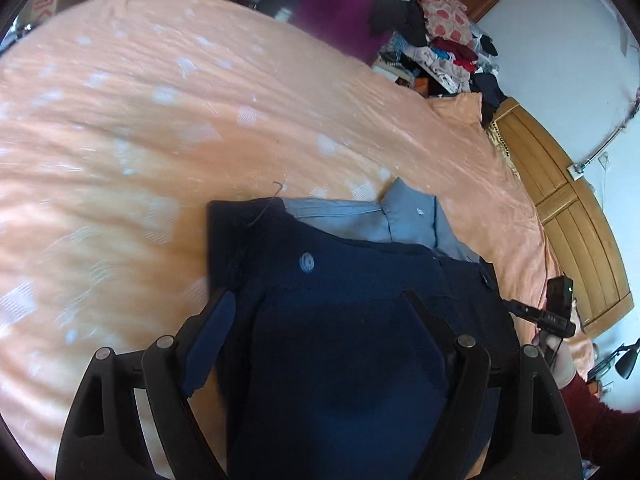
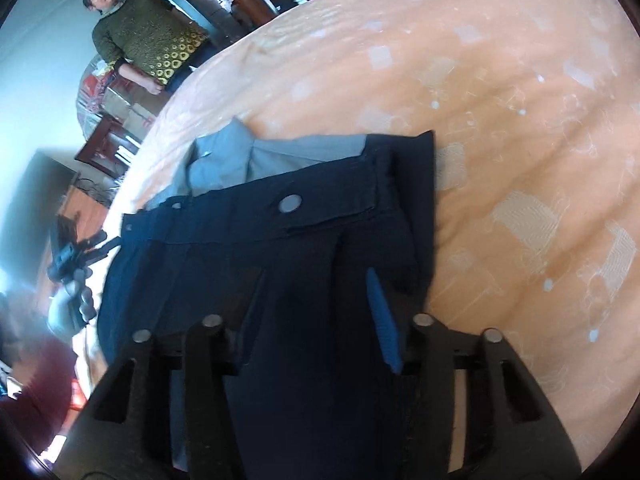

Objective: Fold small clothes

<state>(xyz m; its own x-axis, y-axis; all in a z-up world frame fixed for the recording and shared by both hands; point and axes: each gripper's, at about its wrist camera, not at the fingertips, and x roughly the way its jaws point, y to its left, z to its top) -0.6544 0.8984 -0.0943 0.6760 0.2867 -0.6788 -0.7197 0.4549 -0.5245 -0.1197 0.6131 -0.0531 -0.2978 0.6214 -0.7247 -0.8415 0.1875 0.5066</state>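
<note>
A dark navy garment [image 1: 352, 320] lies on a bed covered with a peach bedspread [image 1: 160, 120], roughly squared up, with a pale button [image 1: 307, 261] showing and its grey-blue lining [image 1: 408, 220] peeking out at the far edge. The left hand-held gripper [image 1: 320, 312] hangs over the cloth with its fingers spread wide, pinching nothing. The right hand-held gripper [image 2: 320, 308] is likewise spread above it (one blue pad [image 2: 382, 320] is visible). The folding looks partly done: sides appear tucked in, but the exposed lining suggests a final fold remains.
</note>
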